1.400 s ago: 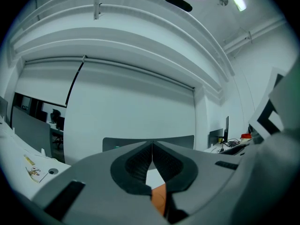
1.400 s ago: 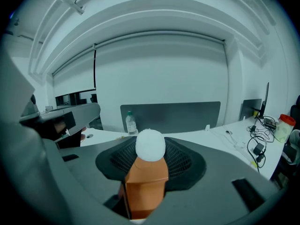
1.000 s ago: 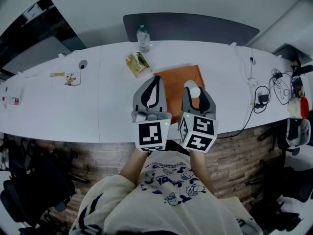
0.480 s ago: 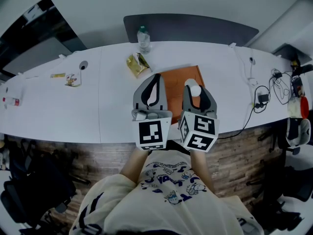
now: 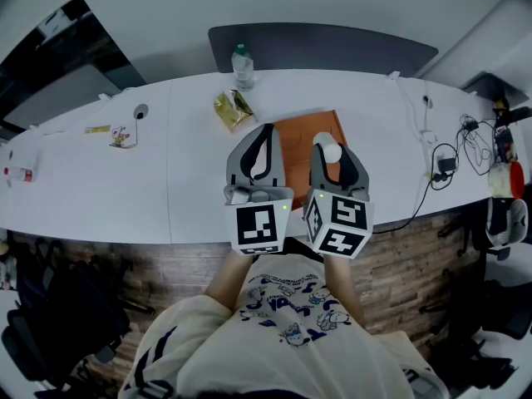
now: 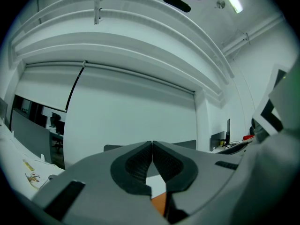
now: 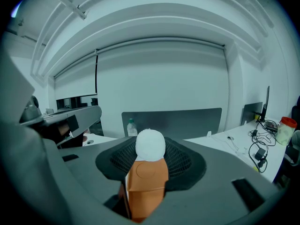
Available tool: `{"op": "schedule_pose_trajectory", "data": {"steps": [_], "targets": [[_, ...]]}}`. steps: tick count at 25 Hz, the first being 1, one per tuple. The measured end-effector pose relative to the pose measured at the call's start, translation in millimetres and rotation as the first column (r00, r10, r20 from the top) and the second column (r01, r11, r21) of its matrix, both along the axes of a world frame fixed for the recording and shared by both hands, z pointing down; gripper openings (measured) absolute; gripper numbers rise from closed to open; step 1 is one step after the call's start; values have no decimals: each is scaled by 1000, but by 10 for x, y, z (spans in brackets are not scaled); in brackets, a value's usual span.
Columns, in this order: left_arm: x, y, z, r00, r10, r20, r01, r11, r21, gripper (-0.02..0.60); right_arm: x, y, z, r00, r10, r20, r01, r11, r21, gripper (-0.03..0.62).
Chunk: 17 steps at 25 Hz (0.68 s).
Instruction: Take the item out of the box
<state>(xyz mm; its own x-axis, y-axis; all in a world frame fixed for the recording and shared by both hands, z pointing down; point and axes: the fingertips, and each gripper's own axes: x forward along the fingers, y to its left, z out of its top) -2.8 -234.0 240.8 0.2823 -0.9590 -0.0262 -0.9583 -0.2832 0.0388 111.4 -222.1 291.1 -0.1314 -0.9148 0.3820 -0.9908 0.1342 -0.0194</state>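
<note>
Change over the last second: none that I can make out. Both claws sit where they were, in front of the person's chest, over the near edge of the long white surface [image 5: 100, 181].
Far left of surface: a small printed card [image 5: 121, 135] and a round grey disc [image 5: 140, 109], well apart from the work.
Back of surface: a clear plastic bottle [image 5: 242, 63], with a gold foil pouch [image 5: 233, 108] near it.
Left claw [image 6: 152, 146]: clenched, pads meeting, nothing between them.
Under both claws: a flat orange-brown rectangular sheet [image 5: 299, 140] lying on the surface.
Right claw [image 7: 150, 163]: grasping a small orange cardboard box [image 7: 146, 184], held upright between wide-set jaws.
Item: a white, soft-looking round ball [image 7: 150, 144] sits in the top of the box, partly out and not yet removed.
Meaning for task: a pause, I judge. The extraction is still to come, and the left claw would have to open before it could pinch the ball.
Right end of surface: black cables and plug [image 5: 449, 166], well apart.
In the way: nothing between the left claw and the ball. The two claws stand just beside each other, so room looks tight.
</note>
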Motion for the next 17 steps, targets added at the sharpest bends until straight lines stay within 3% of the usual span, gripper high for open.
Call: {"op": "schedule_pose_trajectory", "data": {"steps": [17], "targets": [[-39, 1, -18, 1000, -2, -26, 2, 1000, 11, 18, -48, 12, -36, 1000, 1, -3, -1, 1000, 13, 186]]}}
